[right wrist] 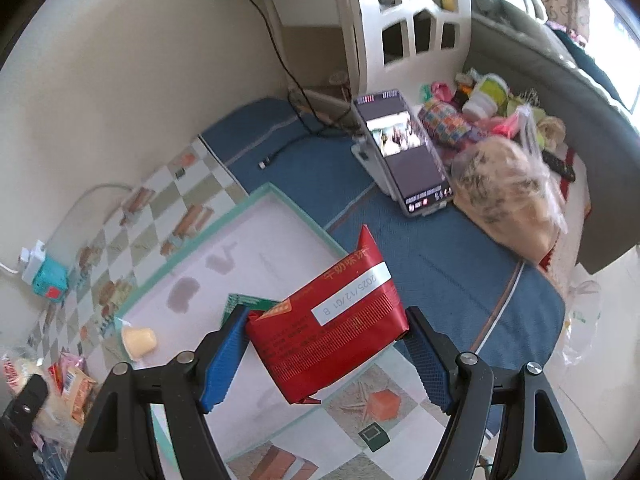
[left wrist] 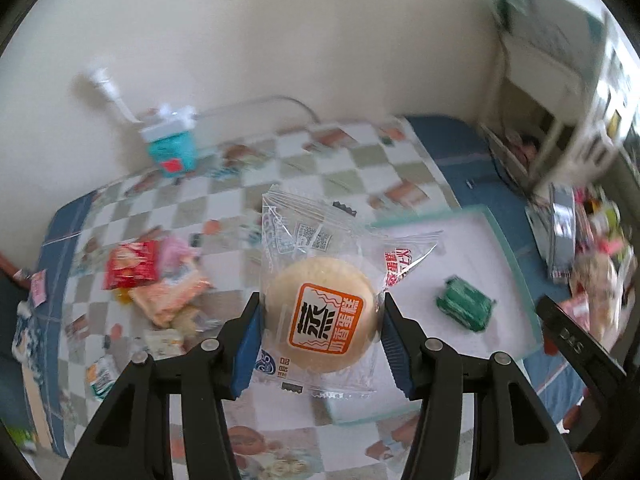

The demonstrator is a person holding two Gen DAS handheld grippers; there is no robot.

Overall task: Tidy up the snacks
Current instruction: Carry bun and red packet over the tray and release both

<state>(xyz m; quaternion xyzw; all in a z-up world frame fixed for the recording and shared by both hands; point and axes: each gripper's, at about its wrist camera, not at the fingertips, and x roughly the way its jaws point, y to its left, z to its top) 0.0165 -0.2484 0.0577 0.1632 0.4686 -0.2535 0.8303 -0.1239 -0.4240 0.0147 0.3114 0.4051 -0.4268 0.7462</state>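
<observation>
1. Left wrist view: the left gripper (left wrist: 320,332) pinches a clear-wrapped round bun (left wrist: 320,316) between its blue pads, at centre frame.
2. Right of the bun lies the teal-rimmed tray (left wrist: 516,264), with a green packet (left wrist: 466,308) resting on it.
3. At left centre a heap of snack packets (left wrist: 156,284) sits on the checkered cloth (left wrist: 320,160).
4. Right wrist view: the right gripper (right wrist: 326,350) clamps a red snack packet (right wrist: 332,324) at lower centre, above the tray's near edge.
5. On the tray at lower left lies a yellow jelly cup (right wrist: 139,342).
6. A phone (right wrist: 404,152) leans at upper right of centre, on the blue mat (right wrist: 440,264).
</observation>
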